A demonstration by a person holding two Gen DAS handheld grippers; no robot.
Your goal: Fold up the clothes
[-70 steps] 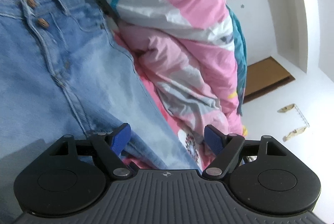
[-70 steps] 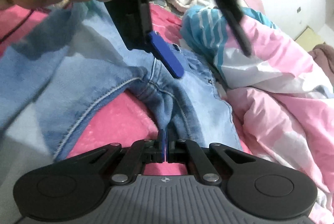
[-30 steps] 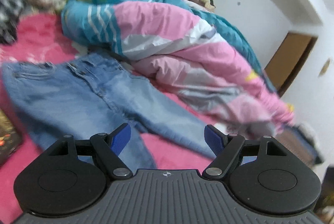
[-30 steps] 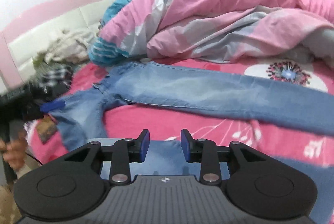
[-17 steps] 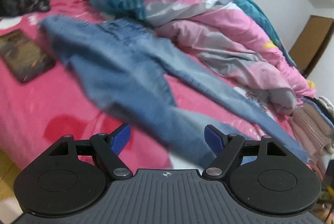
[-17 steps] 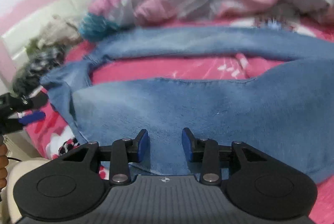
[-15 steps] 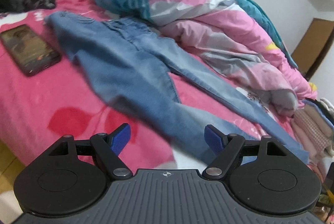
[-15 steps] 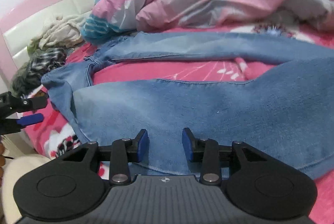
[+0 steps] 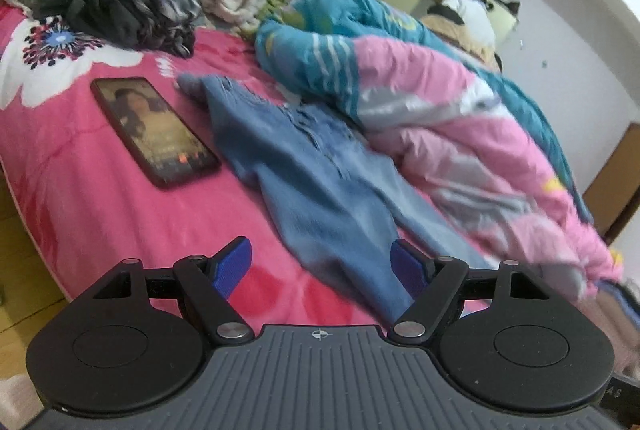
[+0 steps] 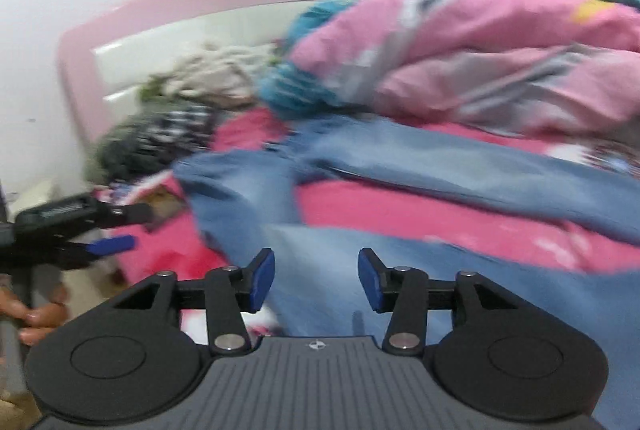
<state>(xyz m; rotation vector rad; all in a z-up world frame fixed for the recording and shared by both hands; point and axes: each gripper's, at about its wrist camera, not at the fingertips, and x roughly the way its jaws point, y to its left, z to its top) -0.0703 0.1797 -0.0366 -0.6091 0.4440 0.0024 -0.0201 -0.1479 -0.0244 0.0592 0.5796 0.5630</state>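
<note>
Blue jeans [image 9: 316,185] lie spread on the pink flowered bed, waist toward the headboard, legs running right. They also show in the right wrist view [image 10: 420,165], with one leg close under the camera. My left gripper [image 9: 322,266] is open and empty, held above the near jeans leg. My right gripper [image 10: 316,280] is open and empty, above the near leg. The left gripper also shows at the left edge of the right wrist view [image 10: 112,230], held by a hand.
A dark phone [image 9: 154,131] lies on the bed [image 9: 80,165] left of the jeans. A pink and teal quilt [image 9: 440,101] is heaped behind them. Piled clothes [image 9: 120,1] sit near the pink headboard [image 10: 80,53]. The bed edge and floor are at lower left.
The right gripper let go of the jeans and its jaws opened wider. Both grippers drew back from the jeans, which now lie flat on the bed. The left view swung toward the headboard.
</note>
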